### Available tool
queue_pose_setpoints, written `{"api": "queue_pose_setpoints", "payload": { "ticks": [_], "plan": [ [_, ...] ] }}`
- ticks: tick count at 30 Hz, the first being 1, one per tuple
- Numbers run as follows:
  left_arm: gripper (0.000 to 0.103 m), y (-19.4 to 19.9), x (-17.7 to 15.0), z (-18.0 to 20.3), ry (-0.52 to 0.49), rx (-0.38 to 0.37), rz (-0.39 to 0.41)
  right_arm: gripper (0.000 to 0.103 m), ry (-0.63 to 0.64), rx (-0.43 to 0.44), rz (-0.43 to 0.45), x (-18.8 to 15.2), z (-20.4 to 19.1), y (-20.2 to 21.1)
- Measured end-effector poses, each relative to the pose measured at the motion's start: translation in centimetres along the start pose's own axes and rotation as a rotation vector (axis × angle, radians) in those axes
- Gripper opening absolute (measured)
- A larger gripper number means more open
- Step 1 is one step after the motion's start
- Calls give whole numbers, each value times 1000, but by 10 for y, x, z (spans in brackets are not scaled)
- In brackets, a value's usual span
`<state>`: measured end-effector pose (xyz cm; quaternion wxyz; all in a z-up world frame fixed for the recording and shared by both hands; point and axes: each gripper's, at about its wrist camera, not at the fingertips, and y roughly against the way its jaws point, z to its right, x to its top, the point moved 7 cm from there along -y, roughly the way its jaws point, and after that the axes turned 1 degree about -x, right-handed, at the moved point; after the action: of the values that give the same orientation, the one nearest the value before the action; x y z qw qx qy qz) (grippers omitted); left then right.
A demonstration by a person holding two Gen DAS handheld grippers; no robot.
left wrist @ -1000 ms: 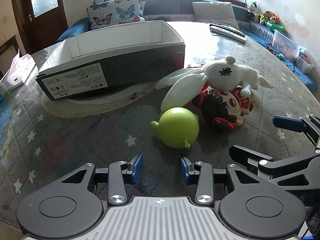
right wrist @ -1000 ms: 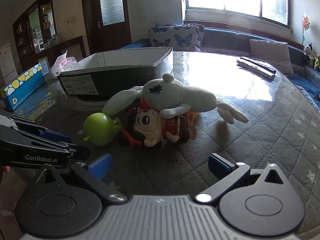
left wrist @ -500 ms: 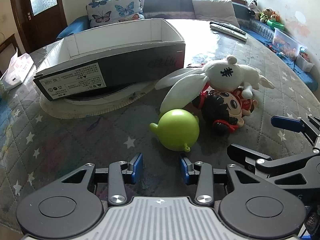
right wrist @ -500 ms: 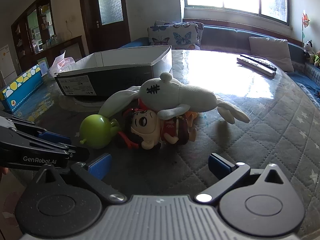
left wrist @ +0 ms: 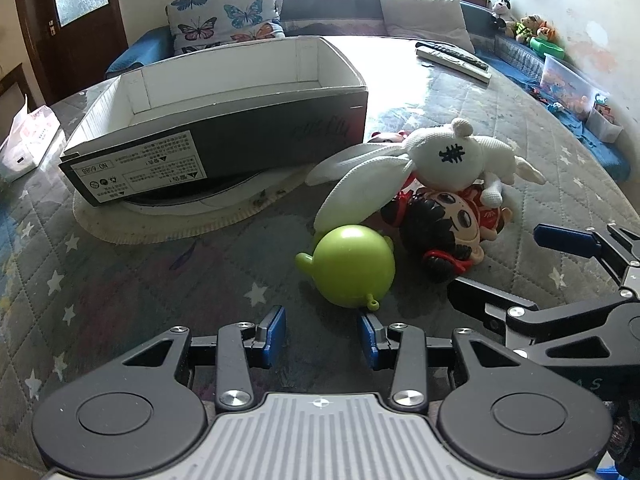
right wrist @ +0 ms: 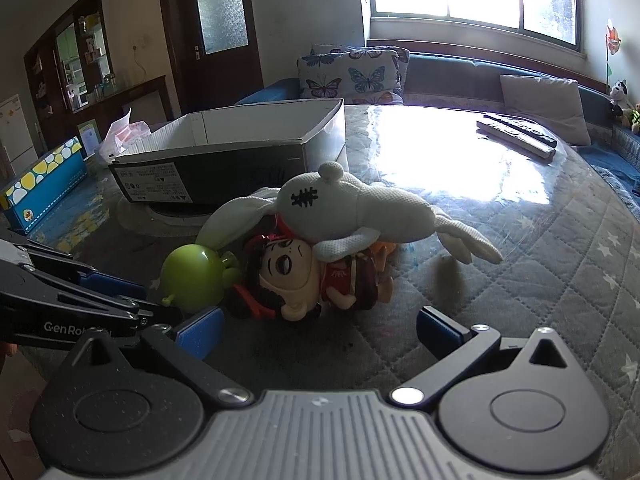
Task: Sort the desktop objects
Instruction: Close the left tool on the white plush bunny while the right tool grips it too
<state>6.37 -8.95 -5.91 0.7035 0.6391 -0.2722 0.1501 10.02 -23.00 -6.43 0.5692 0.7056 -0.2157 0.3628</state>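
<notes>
A green round toy lies on the quilted table just ahead of my left gripper, which is open and empty. It also shows in the right wrist view. Beside it lie a doll with black hair and red clothes and a white plush rabbit draped over it. An open black-and-white cardboard box stands behind them, empty inside. My right gripper is open and empty, facing the doll and the rabbit.
Two remote controls lie at the far right of the table. A tissue pack sits at the left edge. A blue and yellow carton stands left of the box. A round mat lies under the box.
Both grippers have moved slightly forward toward the toys. The toys and the box have not moved.
</notes>
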Motion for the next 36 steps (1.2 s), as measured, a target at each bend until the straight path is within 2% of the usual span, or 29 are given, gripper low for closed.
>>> {"api": "queue_pose_setpoints", "payload": {
  "ticks": [9,14,17,19,26,33,36],
  "plan": [
    [42,19,14,0,-8,-42,40,103,-7,26,52,19,4,11],
    [42,27,28,1,-10,-89,82,103,-22,18,90,35,13,16],
    [40,24,39,4,-28,-91,101,101,-26,0,97,45,23,12],
    [40,20,47,7,-37,-105,114,96,-37,-6,99,51,30,9],
    [39,5,67,18,-85,-201,134,95,-79,0,77,65,55,-13],
    [36,-11,74,21,-109,-250,116,93,-144,75,41,64,69,-32],
    [33,-17,76,20,-105,-279,102,88,-161,107,39,62,70,-30]
  ]
}}
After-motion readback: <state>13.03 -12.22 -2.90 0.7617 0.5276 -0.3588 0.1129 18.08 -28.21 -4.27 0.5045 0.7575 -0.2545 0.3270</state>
